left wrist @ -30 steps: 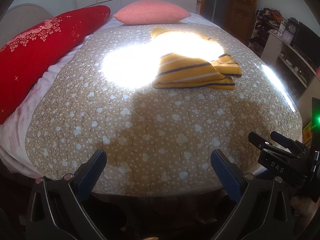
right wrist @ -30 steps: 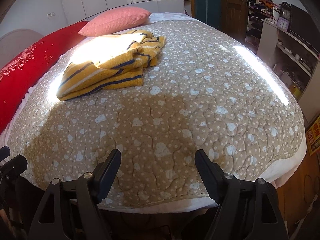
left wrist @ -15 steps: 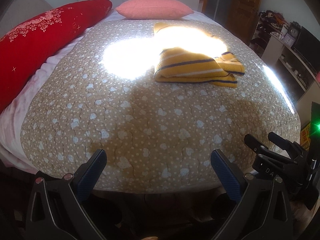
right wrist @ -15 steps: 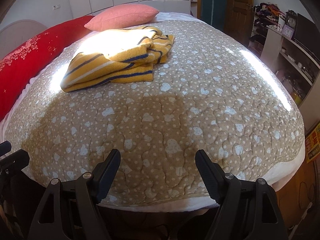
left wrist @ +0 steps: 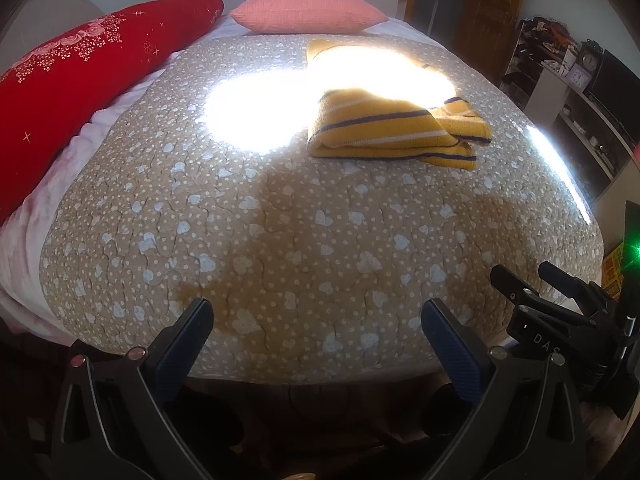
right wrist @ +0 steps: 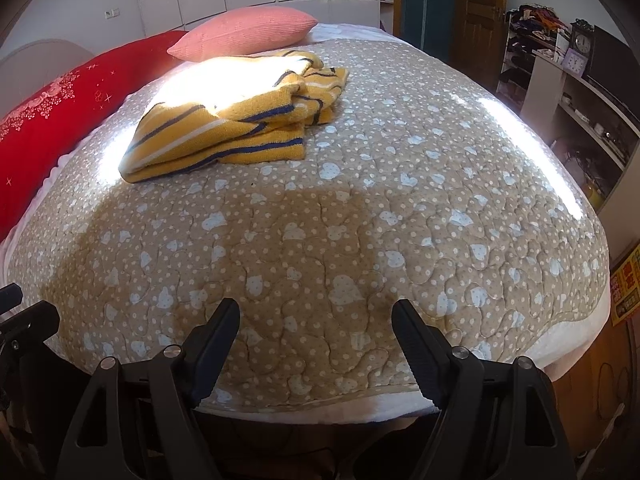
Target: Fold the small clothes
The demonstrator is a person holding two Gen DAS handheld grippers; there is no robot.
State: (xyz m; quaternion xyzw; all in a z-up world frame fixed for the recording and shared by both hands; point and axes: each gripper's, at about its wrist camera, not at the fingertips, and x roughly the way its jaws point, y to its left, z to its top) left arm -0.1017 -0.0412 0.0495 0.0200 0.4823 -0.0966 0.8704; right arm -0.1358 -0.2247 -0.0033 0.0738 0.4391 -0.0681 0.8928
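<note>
A yellow garment with dark blue and white stripes (left wrist: 392, 132) lies crumpled on the far half of the bed, partly washed out by a sun patch. It also shows in the right wrist view (right wrist: 236, 120), left of centre. My left gripper (left wrist: 316, 320) is open and empty at the bed's near edge, well short of the garment. My right gripper (right wrist: 316, 320) is open and empty, also at the near edge. The right gripper's body shows at the left view's lower right (left wrist: 560, 308).
The bed wears a tan quilt with white hearts (left wrist: 300, 232). A long red pillow (left wrist: 80, 80) lies along the left side and a pink pillow (left wrist: 308, 16) at the head. Shelves with clutter (right wrist: 580, 92) and a wooden door (right wrist: 480, 8) stand to the right.
Both grippers have moved forward and risen slightly toward the bed, so the garment appears closer. Both stay open and empty.
</note>
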